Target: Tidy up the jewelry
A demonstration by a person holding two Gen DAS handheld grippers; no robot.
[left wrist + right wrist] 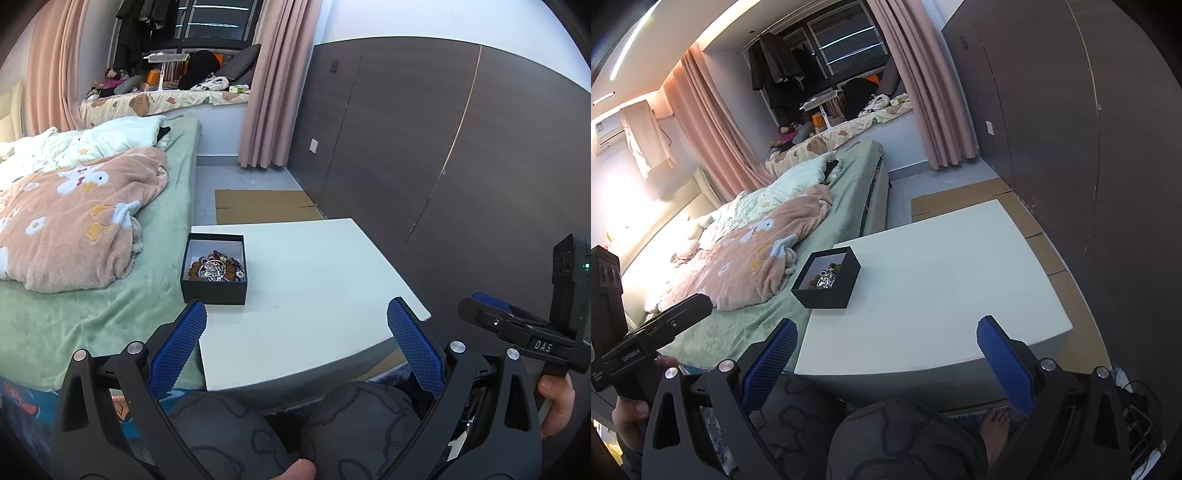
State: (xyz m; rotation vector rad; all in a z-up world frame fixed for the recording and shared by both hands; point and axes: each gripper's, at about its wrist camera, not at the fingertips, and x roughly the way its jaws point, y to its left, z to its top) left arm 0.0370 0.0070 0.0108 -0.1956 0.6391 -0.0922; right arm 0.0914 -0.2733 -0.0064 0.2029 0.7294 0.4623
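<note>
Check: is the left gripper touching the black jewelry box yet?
Apart. In the right wrist view the left gripper hangs over the bed, with green sheet showing between it and the black jewelry box on the white table.

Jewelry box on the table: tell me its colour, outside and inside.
The jewelry box is black outside with a white inner lining, clearest in the left wrist view.

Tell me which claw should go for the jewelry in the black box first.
Left, probably. The open-topped black cardboard box stands at the white table's left edge beside the bed, just beyond the open left claw's left finger. The right claw, also open, would reach across.
</note>
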